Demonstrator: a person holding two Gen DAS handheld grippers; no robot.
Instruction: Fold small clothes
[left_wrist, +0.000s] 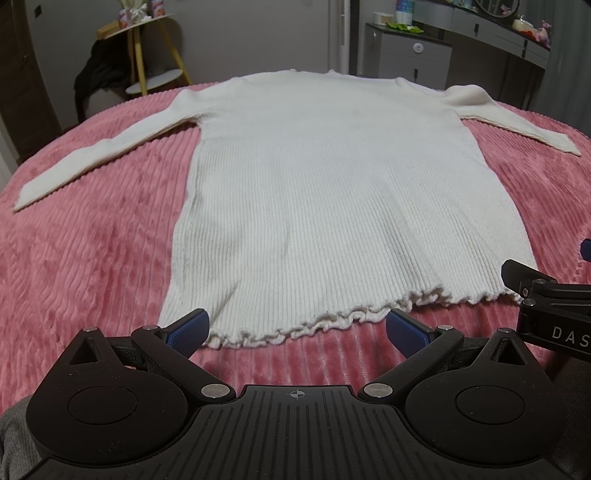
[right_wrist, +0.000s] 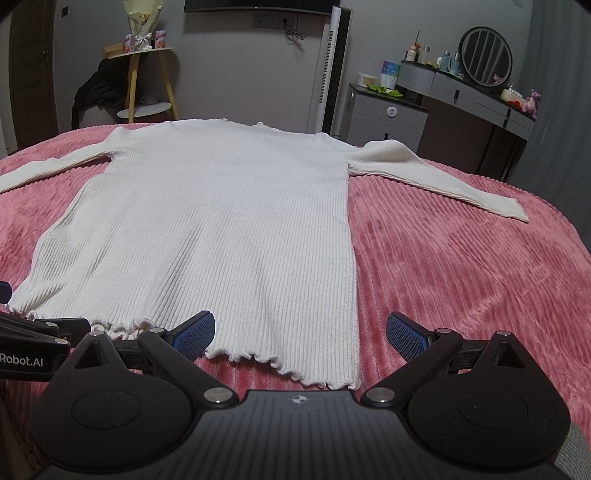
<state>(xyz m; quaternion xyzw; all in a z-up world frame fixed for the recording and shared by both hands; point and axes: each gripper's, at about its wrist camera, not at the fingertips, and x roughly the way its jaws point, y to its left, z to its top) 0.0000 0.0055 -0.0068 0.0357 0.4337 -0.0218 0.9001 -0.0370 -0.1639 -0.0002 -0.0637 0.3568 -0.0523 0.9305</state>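
A cream ribbed long-sleeve sweater (left_wrist: 332, 177) lies flat on the pink bedspread (left_wrist: 92, 258), both sleeves spread outward, ruffled hem toward me. It also shows in the right wrist view (right_wrist: 221, 221). My left gripper (left_wrist: 297, 330) is open and empty, hovering just before the hem's left half. My right gripper (right_wrist: 300, 334) is open and empty over the hem's right corner. Part of the right gripper's body (left_wrist: 550, 306) shows at the right edge of the left wrist view.
A yellow-legged side table (right_wrist: 147, 81) with dark clothing draped by it stands beyond the bed at the back left. A tall white tower fan (right_wrist: 334, 70), a grey cabinet (right_wrist: 388, 118) and a dressing table with a round mirror (right_wrist: 485, 55) stand at the back right.
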